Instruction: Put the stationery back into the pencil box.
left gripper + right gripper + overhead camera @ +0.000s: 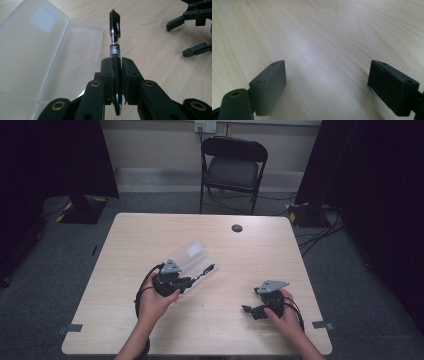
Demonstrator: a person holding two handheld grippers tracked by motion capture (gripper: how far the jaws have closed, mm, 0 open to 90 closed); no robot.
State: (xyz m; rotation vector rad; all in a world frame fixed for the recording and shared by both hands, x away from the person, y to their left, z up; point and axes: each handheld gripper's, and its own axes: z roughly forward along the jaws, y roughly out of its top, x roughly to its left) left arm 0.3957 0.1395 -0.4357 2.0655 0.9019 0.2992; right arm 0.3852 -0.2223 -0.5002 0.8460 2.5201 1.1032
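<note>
One pen (115,47) sits clamped between the closed jaws of the left gripper (116,75), beside the open case (37,50) near the table's (250,265) middle. Best lowered level into the tray. Right gripper (327,85) gapes wide, empty.

a light wooden table (150,330) with rounded corners stands on grey carpet. an open clear plastic case (192,256) lies on it just left of centre, toward nine o'clock. a round dark cable port (237,228) sits near the far edge at twelve o'clock. grey tape tabs (74,327) mark the near corners.
</note>
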